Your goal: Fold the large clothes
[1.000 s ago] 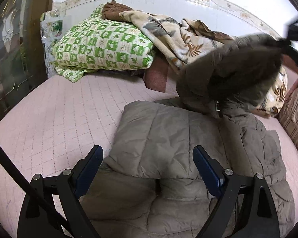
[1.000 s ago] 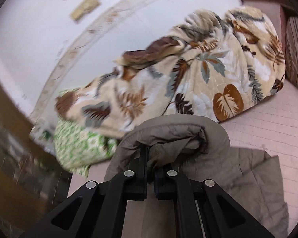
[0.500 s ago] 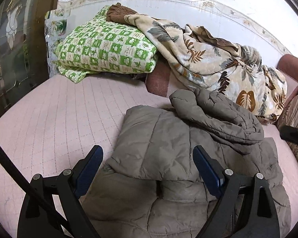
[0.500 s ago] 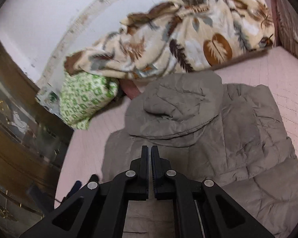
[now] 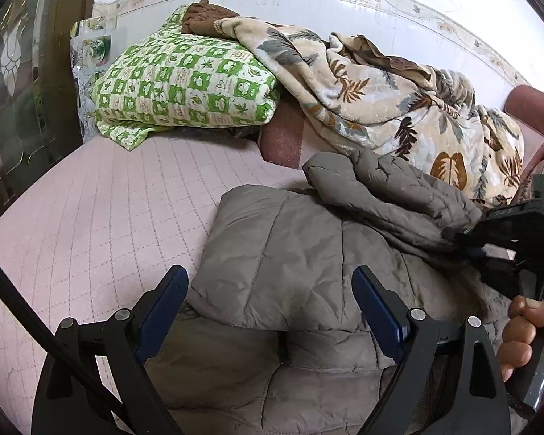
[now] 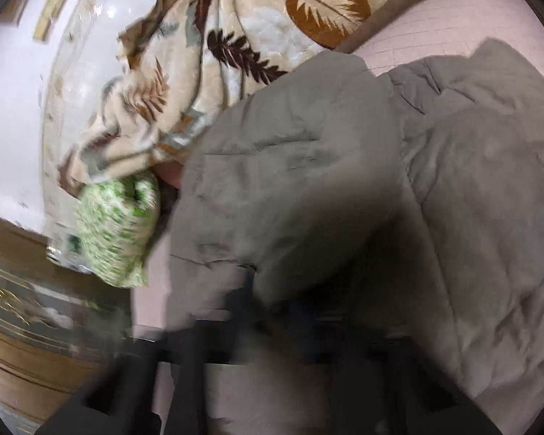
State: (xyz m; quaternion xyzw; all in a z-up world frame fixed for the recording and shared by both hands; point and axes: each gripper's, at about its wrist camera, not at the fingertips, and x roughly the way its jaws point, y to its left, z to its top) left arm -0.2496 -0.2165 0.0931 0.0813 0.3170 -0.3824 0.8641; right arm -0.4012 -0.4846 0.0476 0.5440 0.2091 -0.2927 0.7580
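While the padded grey jacket (image 5: 293,253) lies partly folded on the pink quilted bed (image 5: 101,217), its hood (image 5: 388,188) flopped onto the body, the left hand-held gripper (image 5: 270,302) hovers above it with fingers spread wide. The right hand-held gripper (image 5: 489,243) reaches the hood's edge; motion blur hides whether it pinches anything. The puffy filling may spring back, undoing the fold, or the hood could slide toward the leaf-print blanket (image 5: 399,101).

Jacket (image 5: 293,239): matt quilted grey-brown cloth, puffy, creased. Mattress cover (image 5: 108,199): matt pink stitched cloth. Blanket (image 5: 373,98): plush fleecy cloth, leaf print. Pillow (image 5: 185,83): smooth green-checked cloth. Left gripper (image 5: 270,308): matt black plastic, blue pads, metal screws. Wall (image 5: 308,7): glossy white tile.
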